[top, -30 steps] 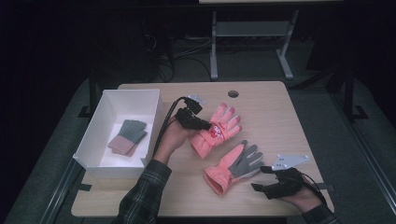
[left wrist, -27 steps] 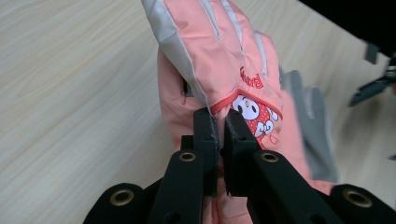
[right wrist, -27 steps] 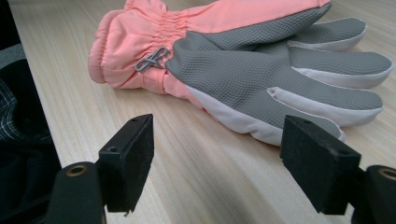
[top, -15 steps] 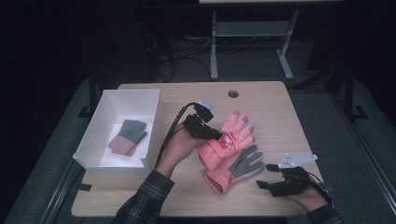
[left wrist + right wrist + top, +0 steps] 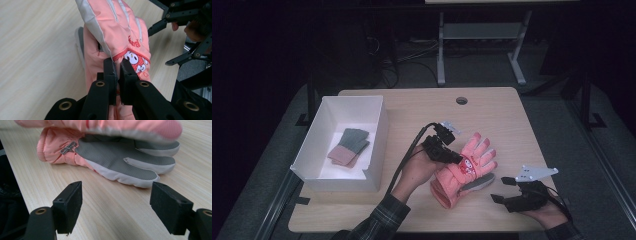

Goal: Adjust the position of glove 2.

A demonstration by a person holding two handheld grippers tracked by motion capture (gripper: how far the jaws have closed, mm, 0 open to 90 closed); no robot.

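Observation:
My left gripper (image 5: pixel 452 156) (image 5: pixel 117 65) is shut on a pink glove (image 5: pixel 476 156) (image 5: pixel 116 27) with a cartoon print, pinching it near the wrist band. That glove lies partly across a second pink glove (image 5: pixel 446 192) (image 5: pixel 120 155), which rests on the table with its grey palm up. In the right gripper view the held glove (image 5: pixel 112 126) hangs just above the lower one. My right gripper (image 5: pixel 501 189) (image 5: pixel 116 202) (image 5: pixel 158 47) stands open low over the table, just right of the gloves' fingertips, with nothing between its jaws.
A white box (image 5: pixel 379 135) stands at the table's left, with folded grey and pink cloth pieces (image 5: pixel 348 147) inside. A round cable hole (image 5: pixel 461 100) sits near the far edge. Bare wood stretches behind the gloves and to their right.
My left gripper has carried the printed glove to the right and nearer, so it now covers much of the grey-palmed glove. The right gripper has stayed where it was.

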